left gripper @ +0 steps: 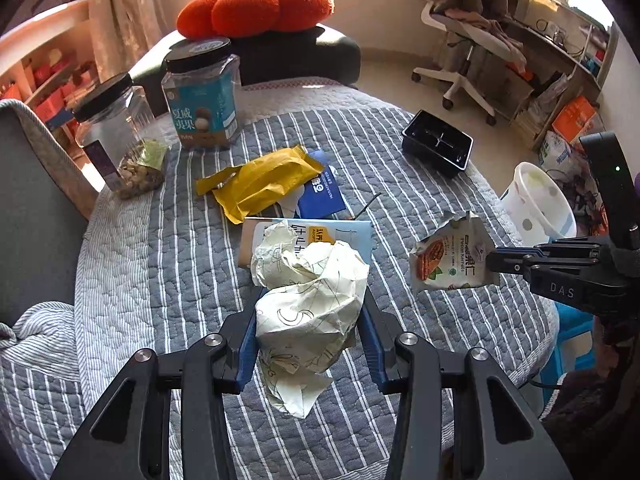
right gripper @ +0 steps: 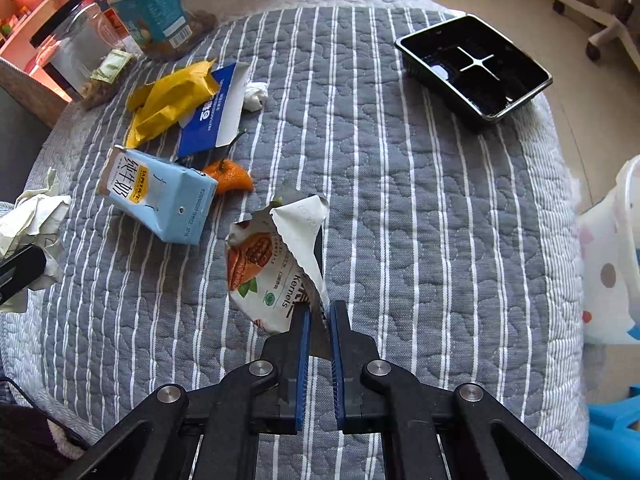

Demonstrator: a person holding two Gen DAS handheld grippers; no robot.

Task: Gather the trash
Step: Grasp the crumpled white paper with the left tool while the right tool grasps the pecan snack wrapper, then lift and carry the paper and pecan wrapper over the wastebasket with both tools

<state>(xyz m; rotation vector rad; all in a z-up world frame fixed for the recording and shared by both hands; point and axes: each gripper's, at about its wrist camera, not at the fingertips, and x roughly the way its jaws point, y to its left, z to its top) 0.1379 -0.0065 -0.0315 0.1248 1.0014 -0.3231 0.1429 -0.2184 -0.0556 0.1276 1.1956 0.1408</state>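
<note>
My left gripper (left gripper: pixel 310 300) is shut on a crumpled white paper wrapper (left gripper: pixel 308 300), held above the striped table cover (left gripper: pixel 400 168). My right gripper (right gripper: pixel 320 312) is shut on a torn pecan kernels packet (right gripper: pixel 272 264), held above the cover; this packet also shows in the left wrist view (left gripper: pixel 452 256). On the cover lie a yellow wrapper (left gripper: pixel 260 182), a blue sachet (left gripper: pixel 322 192), a light-blue milk carton (right gripper: pixel 158 200), an orange peel (right gripper: pixel 230 178), a small white tissue ball (right gripper: pixel 255 95) and a black plastic tray (left gripper: pixel 438 146). A white dotted bin (left gripper: pixel 536 204) stands past the table's right edge.
Two black-lidded nut jars (left gripper: pixel 204 96) stand at the table's far left. An orange cushion (left gripper: pixel 256 8) lies on a dark seat behind. An office chair (left gripper: pixel 460 52) and cluttered shelves stand at the back right. A blue stool (right gripper: pixel 616 440) stands right of the table.
</note>
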